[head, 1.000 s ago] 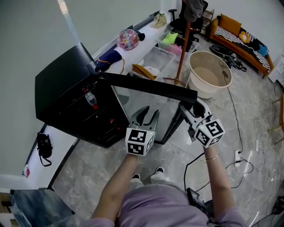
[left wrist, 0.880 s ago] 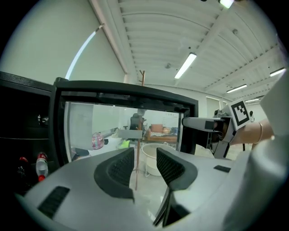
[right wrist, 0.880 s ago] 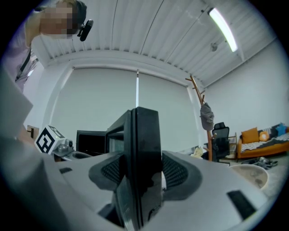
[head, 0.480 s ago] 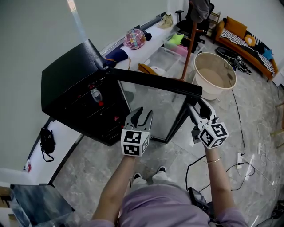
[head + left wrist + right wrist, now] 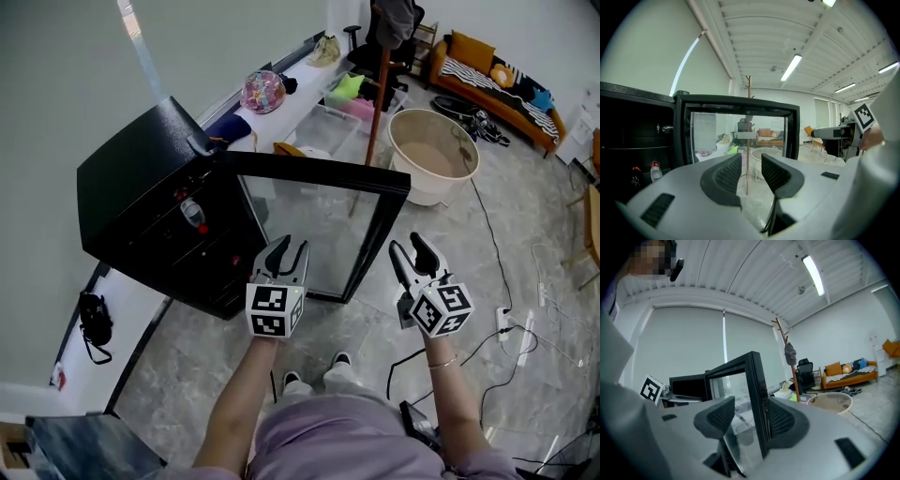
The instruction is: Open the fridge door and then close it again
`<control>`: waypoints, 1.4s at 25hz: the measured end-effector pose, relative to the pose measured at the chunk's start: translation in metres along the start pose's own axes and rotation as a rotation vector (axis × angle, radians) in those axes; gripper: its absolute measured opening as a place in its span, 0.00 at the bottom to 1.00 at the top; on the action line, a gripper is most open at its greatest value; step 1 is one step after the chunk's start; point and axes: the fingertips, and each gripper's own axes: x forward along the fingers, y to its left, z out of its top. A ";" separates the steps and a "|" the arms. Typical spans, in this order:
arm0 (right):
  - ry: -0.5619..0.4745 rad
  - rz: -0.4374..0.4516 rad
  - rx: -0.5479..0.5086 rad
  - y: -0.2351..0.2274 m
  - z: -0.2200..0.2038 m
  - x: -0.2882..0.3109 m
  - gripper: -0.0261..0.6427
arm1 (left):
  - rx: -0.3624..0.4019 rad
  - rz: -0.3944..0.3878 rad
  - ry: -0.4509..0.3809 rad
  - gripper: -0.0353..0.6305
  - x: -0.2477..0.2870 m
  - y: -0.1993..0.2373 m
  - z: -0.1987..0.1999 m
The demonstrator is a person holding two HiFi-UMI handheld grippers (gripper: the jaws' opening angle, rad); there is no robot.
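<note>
**Desk:** Left gripper [image 5: 288, 247], which step is this?

**Photographer:** Its jaws are closing on nothing as it faces the glass fridge door [image 5: 319, 220], which stands swung wide. The opening looks done, so next comes pushing the door shut. The right gripper [image 5: 410, 246], jaws also closing, sits just beside the door's free edge without gripping it. Both forearms are outstretched.

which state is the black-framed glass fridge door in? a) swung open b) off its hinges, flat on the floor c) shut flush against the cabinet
a: the black-framed glass fridge door stands swung out at an angle from the black fridge cabinet, whose inside is exposed.
</note>
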 end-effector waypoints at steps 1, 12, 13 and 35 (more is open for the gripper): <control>0.003 -0.005 0.003 0.003 -0.002 -0.004 0.35 | 0.001 -0.003 0.002 0.25 -0.002 -0.001 -0.001; 0.016 -0.027 -0.003 0.037 -0.009 -0.029 0.32 | -0.012 -0.012 -0.004 0.20 -0.023 -0.004 -0.007; 0.015 -0.030 -0.005 0.039 -0.008 -0.031 0.32 | -0.015 -0.010 -0.007 0.20 -0.026 -0.004 -0.007; 0.013 -0.049 -0.016 0.012 0.003 -0.023 0.35 | -0.034 0.003 -0.030 0.23 -0.033 -0.004 0.000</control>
